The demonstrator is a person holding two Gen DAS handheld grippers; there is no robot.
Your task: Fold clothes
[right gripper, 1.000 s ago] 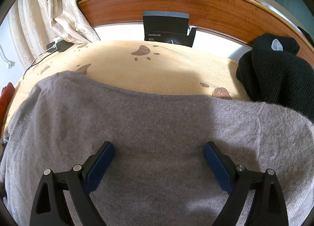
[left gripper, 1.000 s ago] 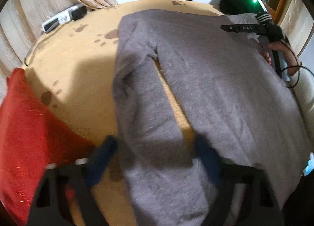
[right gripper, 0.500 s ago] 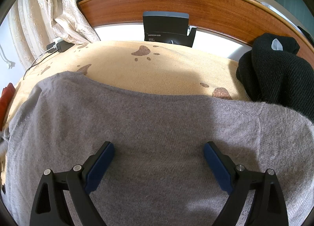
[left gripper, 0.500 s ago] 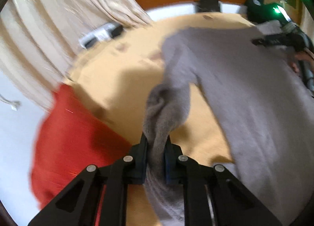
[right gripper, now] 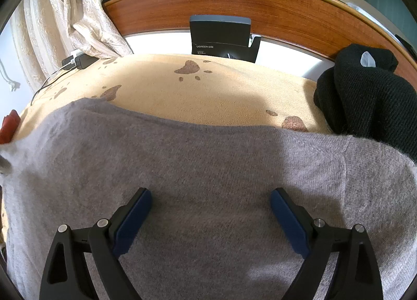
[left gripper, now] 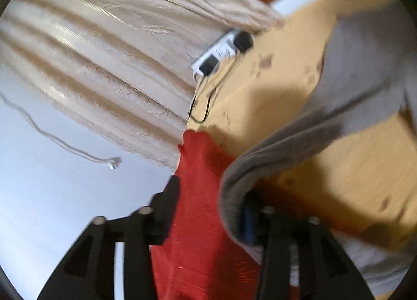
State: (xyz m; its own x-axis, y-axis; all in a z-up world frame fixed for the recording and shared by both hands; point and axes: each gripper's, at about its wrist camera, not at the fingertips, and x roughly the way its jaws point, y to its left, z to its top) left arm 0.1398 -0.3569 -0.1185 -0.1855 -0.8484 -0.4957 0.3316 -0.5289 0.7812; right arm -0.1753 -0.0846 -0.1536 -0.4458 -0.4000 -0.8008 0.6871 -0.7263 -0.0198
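Sweater [right gripper: 208,169] was the thing to fold, a soft grey one, and it lay spread flat over the yellow blanket [right gripper: 221,91] with brown paw prints. The right gripper [right gripper: 209,218] pointed down over the middle of it. Its two blue pads were far apart, with nothing pinched between them, only the grey wool lying under them.

The left gripper [left gripper: 209,212] was off at the side, and its picture was blurry. Its jaws were opening. The sweater's grey sleeve [left gripper: 273,154] hung over the right finger [left gripper: 247,224] and touched its blue pad, but the other finger stood apart from it, so the sleeve was not squeezed. From there the sleeve ran up and back to the rest of the sweater. A red cushion [left gripper: 203,222] showed between the two fingers, behind them.

A cream curtain [left gripper: 104,39] hung by the blanket's edge, with a white power strip [left gripper: 221,52] just below it. At the far side stood a wooden headboard [right gripper: 260,3], a dark box [right gripper: 220,34] leaning on it, and a black knitted thing [right gripper: 370,97] bunched up beside the sweater.
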